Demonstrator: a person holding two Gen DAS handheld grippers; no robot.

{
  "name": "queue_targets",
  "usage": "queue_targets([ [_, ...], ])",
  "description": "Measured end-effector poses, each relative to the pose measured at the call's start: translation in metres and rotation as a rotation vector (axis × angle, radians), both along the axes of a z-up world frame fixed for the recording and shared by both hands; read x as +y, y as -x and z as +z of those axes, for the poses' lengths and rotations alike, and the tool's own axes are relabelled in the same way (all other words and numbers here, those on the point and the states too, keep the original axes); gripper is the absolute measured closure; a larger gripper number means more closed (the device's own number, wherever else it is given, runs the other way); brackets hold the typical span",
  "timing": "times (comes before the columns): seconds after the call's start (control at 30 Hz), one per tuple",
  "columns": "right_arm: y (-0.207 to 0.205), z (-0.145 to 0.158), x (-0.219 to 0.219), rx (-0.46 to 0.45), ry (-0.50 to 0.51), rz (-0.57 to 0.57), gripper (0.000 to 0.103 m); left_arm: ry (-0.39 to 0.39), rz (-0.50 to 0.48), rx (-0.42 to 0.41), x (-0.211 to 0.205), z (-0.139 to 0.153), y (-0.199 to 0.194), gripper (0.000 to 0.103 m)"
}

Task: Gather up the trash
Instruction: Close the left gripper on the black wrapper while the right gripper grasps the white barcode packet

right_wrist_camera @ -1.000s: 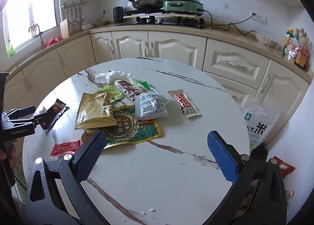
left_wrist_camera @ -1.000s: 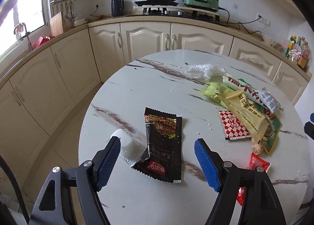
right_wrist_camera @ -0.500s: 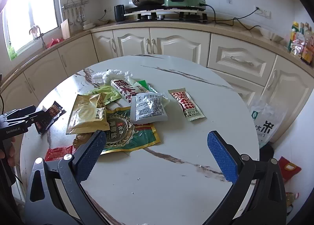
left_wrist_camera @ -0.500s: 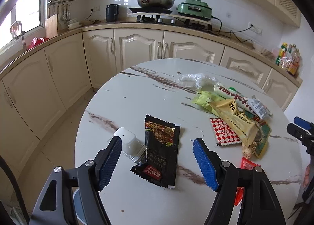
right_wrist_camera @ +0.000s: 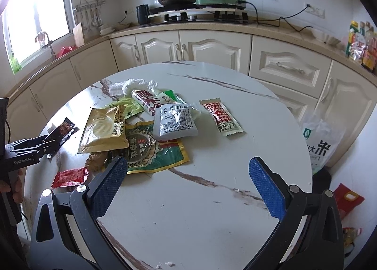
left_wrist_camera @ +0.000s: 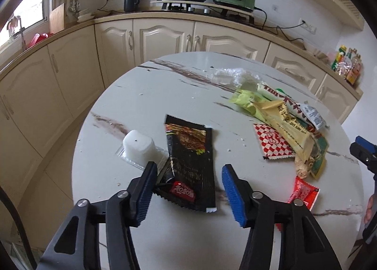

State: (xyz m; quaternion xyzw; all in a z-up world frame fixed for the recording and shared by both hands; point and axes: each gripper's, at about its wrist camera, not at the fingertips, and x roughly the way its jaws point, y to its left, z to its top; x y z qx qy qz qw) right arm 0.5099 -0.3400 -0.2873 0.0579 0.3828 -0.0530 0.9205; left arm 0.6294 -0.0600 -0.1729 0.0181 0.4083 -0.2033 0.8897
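Trash: wrappers scattered on a round marble table (left_wrist_camera: 146, 95); the black wrapper (left_wrist_camera: 190, 164) lies flat near the table's left edge, apart from the main pile (right_wrist_camera: 141, 128) at mid-table.
Left gripper (left_wrist_camera: 186, 190): its jaws are closing, with the near end of the black wrapper between them; the pads do not seem to press on it yet, though the left one looks close to the wrapper's curled corner.
Right gripper (right_wrist_camera: 188, 183): jaws spread wide over bare tabletop, nothing between them, just short of the pile.
Step in hand: judged to be the pinch on the black wrapper.
Doing it well: the wrapper is thin and lies flat, so the pads probably need to come down to the table and catch the lifted, crinkled near edge rather than slide over the film. Keeping the red label (left_wrist_camera: 182, 191) centred between the pads should give an even hold.
Neighbour to mind: a white plastic cup (left_wrist_camera: 139, 147), upside down, sits just beside the wrapper on its left and may overlap its edge; the left pad could nudge or catch it.
Edges: wrapper and cup lie near the table's left rim, with floor and cream cabinets (left_wrist_camera: 70, 77) beyond; a shove outward could send either off.
Open room: bare marble beyond the wrapper and between it and the pile; a small red sachet (left_wrist_camera: 304, 195) lies to the right, well clear of the closing jaws.
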Motion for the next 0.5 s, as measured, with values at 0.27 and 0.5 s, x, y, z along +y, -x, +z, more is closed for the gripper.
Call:
queue_targets([
  [0.27,-0.007,-0.003,-0.006,0.015,0.010,-0.006,0.000,-0.049,-0.027,-0.008,-0.032,-0.003,-0.017,0.076],
  [0.5,-0.019,-0.008,-0.003,0.039,0.029,0.004,0.000,-0.023,-0.019,-0.019,-0.029,-0.003,-0.019,0.091],
])
